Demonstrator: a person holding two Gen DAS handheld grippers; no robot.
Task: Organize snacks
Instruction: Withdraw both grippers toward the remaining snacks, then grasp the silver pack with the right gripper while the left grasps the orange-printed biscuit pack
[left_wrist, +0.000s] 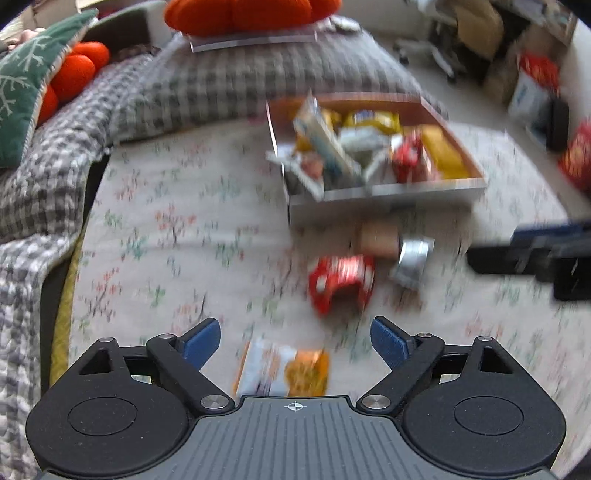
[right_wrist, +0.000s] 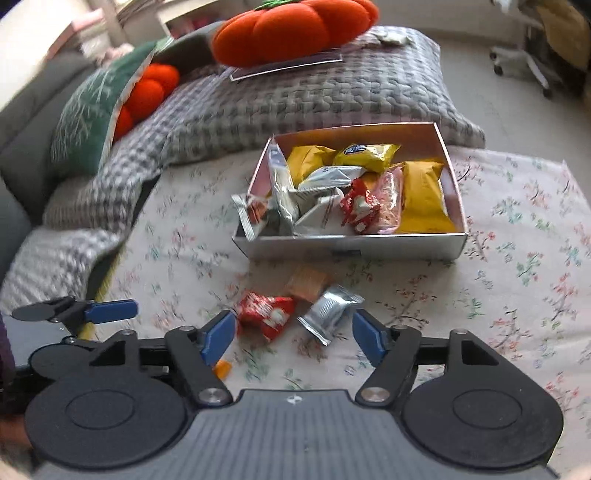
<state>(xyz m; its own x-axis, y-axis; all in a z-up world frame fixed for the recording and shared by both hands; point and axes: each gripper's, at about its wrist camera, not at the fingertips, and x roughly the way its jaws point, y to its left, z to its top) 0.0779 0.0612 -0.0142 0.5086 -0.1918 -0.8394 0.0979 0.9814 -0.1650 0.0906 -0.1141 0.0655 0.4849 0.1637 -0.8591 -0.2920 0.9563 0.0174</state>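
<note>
Loose snacks: a red pack (right_wrist: 266, 315), a silver pack (right_wrist: 328, 310) and a tan pack (right_wrist: 306, 282) lie together on the floral cloth (right_wrist: 517, 295), just in front of the box; the red and silver ones sit between the right tool's spread fingers, untouched.
Orange pack: (left_wrist: 282, 367) lies apart from the others, on the cloth between the left tool's fingers and close to its body; in the right view only an orange corner (right_wrist: 223, 368) shows beside the left finger.
Box: open white box (right_wrist: 351, 245) on the cloth, behind the loose packs; pinkish inside walls.
Box contents: yellow bags (right_wrist: 423, 199), white wrappers (right_wrist: 325, 177), a red pack (right_wrist: 360, 206) and a pink pack (right_wrist: 391, 199), piled loosely; one white-and-red pack (right_wrist: 251, 214) hangs over the left wall.
Around: a grey checked blanket (right_wrist: 258, 103) behind the box, an orange pumpkin cushion (right_wrist: 291, 29) on it, a green pillow (right_wrist: 96, 118) to the left.
Left tool: (left_wrist: 295, 343) wide open, holds nothing, low over the cloth; its view is blurred.
Right tool: (right_wrist: 294, 338) wide open, holds nothing, pointed at the box; the left tool's blue finger (right_wrist: 110, 311) shows at its left.
</note>
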